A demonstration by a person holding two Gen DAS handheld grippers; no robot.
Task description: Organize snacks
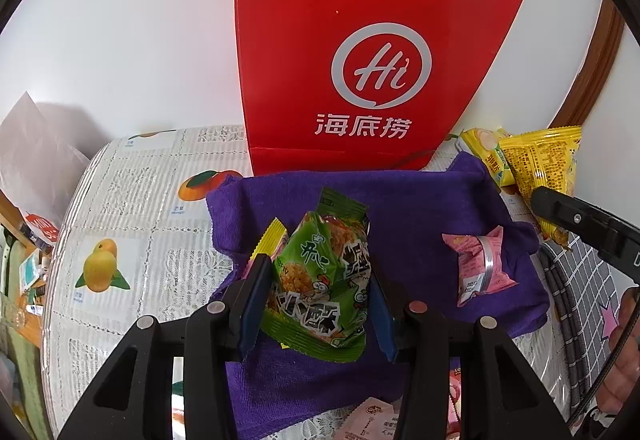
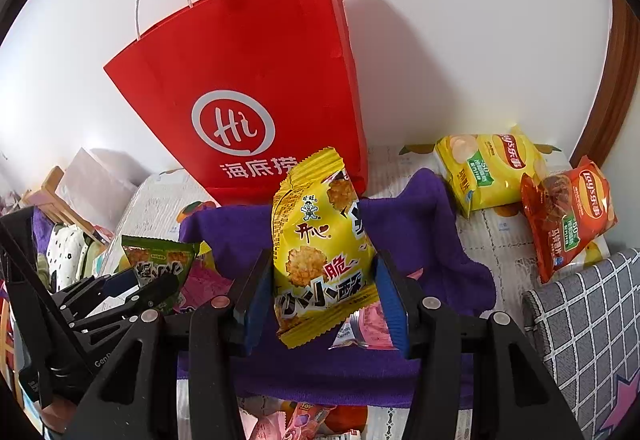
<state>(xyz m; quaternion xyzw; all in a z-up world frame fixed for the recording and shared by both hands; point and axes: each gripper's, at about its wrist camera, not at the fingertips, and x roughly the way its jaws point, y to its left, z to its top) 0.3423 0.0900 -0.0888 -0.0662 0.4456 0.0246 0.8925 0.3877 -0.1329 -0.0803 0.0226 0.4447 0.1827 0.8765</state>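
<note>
My left gripper [image 1: 318, 268] is shut on a green snack packet [image 1: 324, 280], held just above a purple towel [image 1: 416, 208]. My right gripper [image 2: 320, 272] is shut on a yellow snack packet [image 2: 320, 256], held over the same purple towel [image 2: 424, 232]. A red paper bag [image 1: 360, 40] stands behind the towel against the wall; it also shows in the right wrist view [image 2: 248, 80]. A pink packet [image 1: 480, 268] lies on the towel to the right. The left gripper with the green packet [image 2: 160, 260] shows at the left of the right wrist view.
A yellow chip bag [image 2: 488, 168] and a red chip bag [image 2: 572, 212] lie at the back right on the fruit-print tablecloth [image 1: 132, 224]. A grey checked cushion [image 2: 588, 328] is at the right. More packets [image 2: 304, 420] lie at the near edge.
</note>
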